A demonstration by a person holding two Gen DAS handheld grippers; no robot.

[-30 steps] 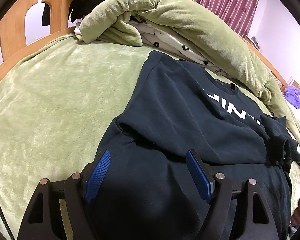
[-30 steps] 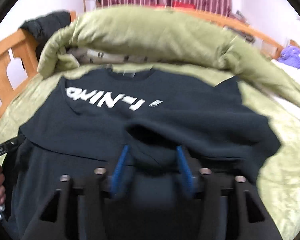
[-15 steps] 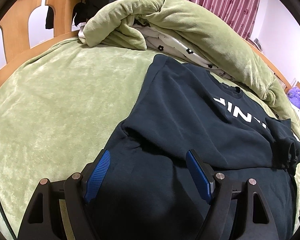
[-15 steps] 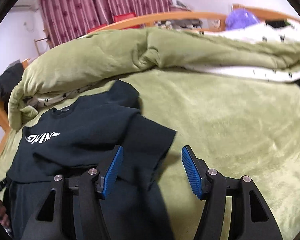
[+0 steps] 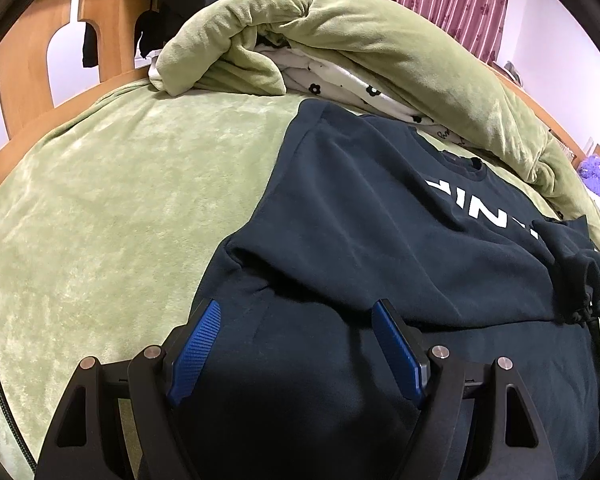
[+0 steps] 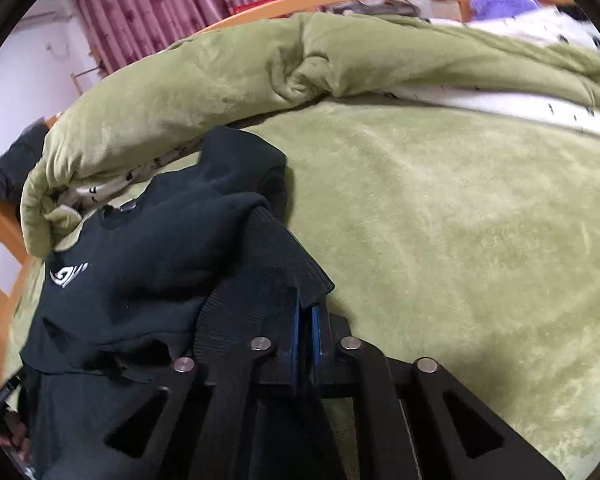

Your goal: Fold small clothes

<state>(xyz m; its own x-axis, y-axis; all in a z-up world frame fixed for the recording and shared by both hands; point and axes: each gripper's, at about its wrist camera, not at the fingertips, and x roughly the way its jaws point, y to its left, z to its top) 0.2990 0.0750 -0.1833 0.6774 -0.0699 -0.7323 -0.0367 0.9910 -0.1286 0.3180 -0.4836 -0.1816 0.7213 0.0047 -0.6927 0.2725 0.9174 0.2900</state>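
- Your right gripper (image 6: 306, 322) has just closed, pinching the ribbed cuff (image 6: 268, 276) of the dark navy cotton sweatshirt (image 5: 380, 220); sleeve fold can begin.
- Your left gripper (image 5: 296, 344) hangs wide, holding nothing.

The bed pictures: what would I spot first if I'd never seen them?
A dark navy sweatshirt with white letters, spread on the green bed cover. Then the right tongs, which have just closed, blue pads pinching its ribbed cuff, while the left tongs stand open over the hem. Behind lies a rolled green duvet.
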